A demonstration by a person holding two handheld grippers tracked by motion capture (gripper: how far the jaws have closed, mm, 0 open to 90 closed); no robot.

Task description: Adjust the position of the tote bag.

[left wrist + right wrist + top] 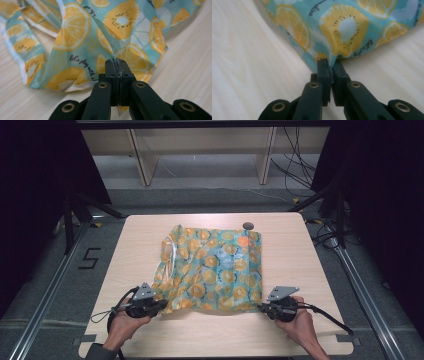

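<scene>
A teal cloth (212,267) printed with orange and yellow fruit slices lies spread on the light wooden table (300,245). My left gripper (161,305) is shut on the cloth's near left corner (117,61), the fabric pinched between its black jaws. My right gripper (261,307) is shut on the near right corner (331,61), where the cloth bunches up at the jaw tips. Both grippers rest low at the table's near edge, each held by a hand. The cloth's left side (32,42) is rumpled and folded over.
A small dark round mark (248,225) sits on the table just beyond the cloth's far right corner. Bare tabletop lies left, right and in front of the cloth. Metal rails, cables and shelving legs stand on the floor beyond the table.
</scene>
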